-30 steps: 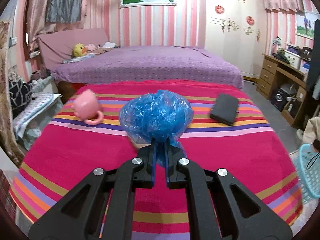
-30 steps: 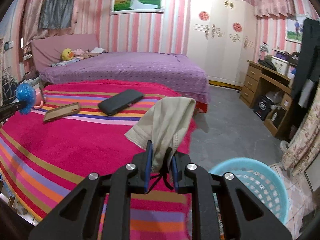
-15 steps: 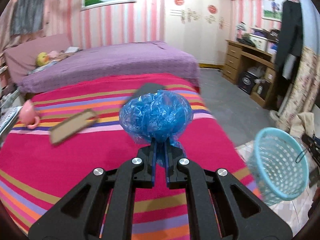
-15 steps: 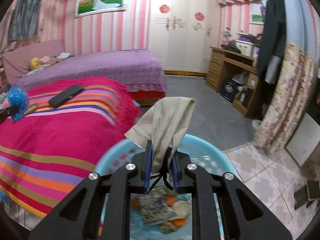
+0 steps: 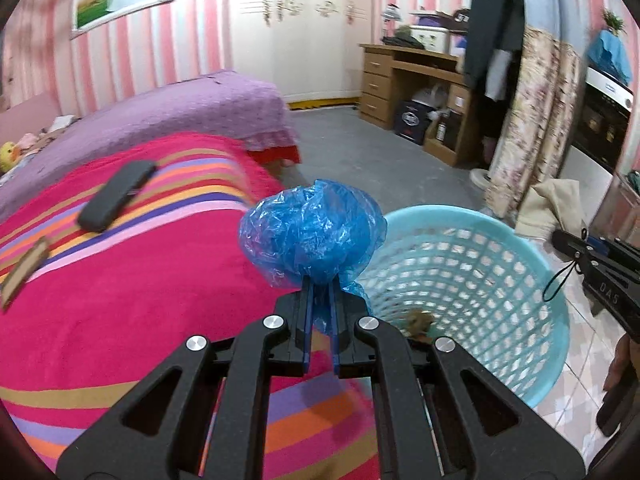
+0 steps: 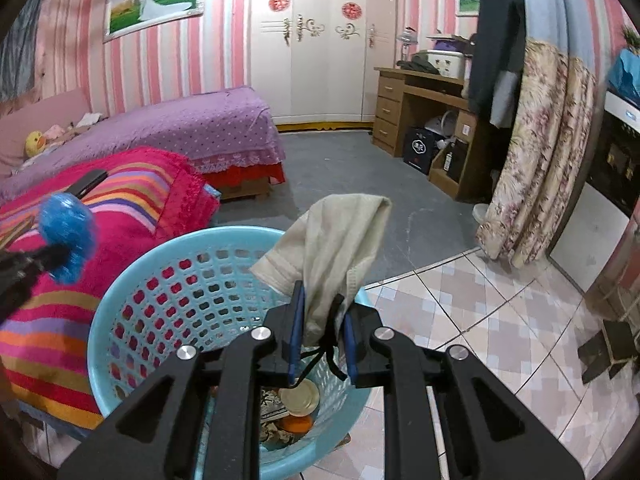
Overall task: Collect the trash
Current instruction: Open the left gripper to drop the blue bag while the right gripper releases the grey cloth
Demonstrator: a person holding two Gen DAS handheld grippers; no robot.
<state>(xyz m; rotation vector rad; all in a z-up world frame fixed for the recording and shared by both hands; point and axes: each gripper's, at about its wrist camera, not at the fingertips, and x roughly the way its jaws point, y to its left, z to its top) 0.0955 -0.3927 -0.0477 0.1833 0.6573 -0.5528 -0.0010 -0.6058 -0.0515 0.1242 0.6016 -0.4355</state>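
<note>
Your left gripper [image 5: 320, 300] clamps one crumpled blue plastic bag [image 5: 310, 232]; your right gripper [image 6: 322, 312] clamps one beige cloth [image 6: 332, 236] above the one light-blue mesh basket's rim [image 6: 132, 272].

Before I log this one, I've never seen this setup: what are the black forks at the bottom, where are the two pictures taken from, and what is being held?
No robot here: a person holds a two-finger gripper in each hand, with a camera on each looking forward along its fingers. One picture comes from each.

The left gripper is shut on a crumpled blue plastic bag, beside the rim of the light blue basket. The right gripper is shut on a beige cloth, directly over that basket, which already holds some scraps.

On the striped bed cover lie a dark flat case and a brownish flat item, blurred.
</note>
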